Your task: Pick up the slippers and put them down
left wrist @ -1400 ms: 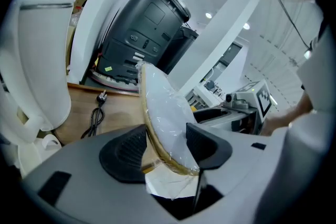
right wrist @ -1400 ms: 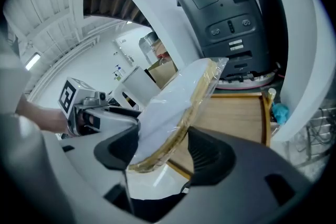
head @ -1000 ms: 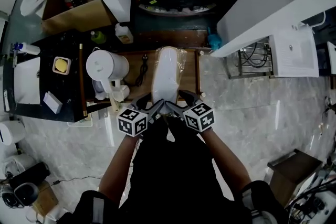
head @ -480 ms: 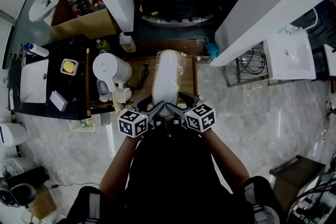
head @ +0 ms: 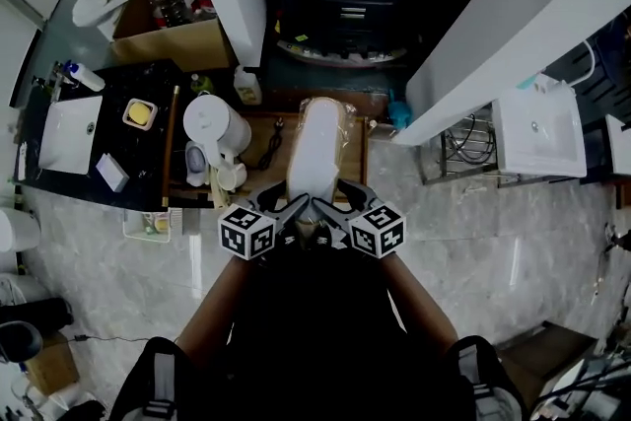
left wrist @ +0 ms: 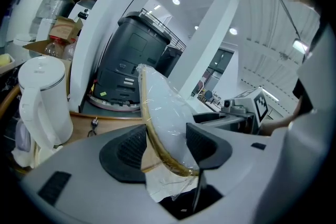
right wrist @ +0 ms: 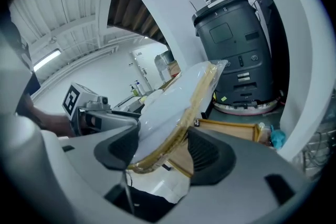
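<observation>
Together, the left gripper (head: 293,206) and right gripper (head: 331,206) each clamp the near end of the plastic-wrapped slippers (head: 317,145), which sit mid-frame in the head view over a wooden tray (head: 262,141), a white kettle (head: 211,121) to their left.

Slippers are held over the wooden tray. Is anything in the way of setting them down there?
Nothing visible blocks the wrapped slippers, though they hide the wooden tray's middle. A black cable lies on the tray just left of them; the white kettle stands further left.
</observation>
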`<state>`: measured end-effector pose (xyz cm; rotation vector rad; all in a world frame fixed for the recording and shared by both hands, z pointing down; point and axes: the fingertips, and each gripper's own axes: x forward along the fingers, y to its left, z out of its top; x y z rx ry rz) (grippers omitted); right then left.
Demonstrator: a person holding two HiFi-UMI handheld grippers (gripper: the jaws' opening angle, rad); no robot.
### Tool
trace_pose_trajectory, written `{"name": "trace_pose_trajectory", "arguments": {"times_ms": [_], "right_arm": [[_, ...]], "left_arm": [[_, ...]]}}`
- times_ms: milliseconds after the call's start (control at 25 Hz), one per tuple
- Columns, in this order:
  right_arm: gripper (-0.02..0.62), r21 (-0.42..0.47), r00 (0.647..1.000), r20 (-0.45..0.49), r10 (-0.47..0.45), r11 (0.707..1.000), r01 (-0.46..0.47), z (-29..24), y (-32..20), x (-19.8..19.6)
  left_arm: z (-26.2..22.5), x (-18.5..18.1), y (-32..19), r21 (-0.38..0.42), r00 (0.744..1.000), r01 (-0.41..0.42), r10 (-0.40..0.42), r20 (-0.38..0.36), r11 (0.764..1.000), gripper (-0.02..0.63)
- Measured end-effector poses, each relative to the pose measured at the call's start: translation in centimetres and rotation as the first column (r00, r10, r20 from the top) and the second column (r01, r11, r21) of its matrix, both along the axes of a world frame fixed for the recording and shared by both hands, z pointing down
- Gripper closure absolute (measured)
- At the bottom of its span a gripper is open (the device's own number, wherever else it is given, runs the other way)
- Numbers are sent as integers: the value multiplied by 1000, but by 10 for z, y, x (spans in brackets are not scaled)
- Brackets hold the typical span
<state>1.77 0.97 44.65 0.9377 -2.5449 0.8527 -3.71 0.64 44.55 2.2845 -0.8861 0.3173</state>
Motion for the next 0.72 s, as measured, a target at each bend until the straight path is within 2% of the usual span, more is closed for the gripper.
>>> {"name": "trace_pose_trajectory", "arguments": {"times_ms": [320,720], "right_arm": [[296,62,998,5,-66,996,65,-20,0,4],[296,94,997,23,-75,993,72,-32,3,8]], "left_arm": [[-21,4,4,50,998,61,-61,-18,997,368],[-33,7,8,81,996,85,-83,-18,993,368]]}}
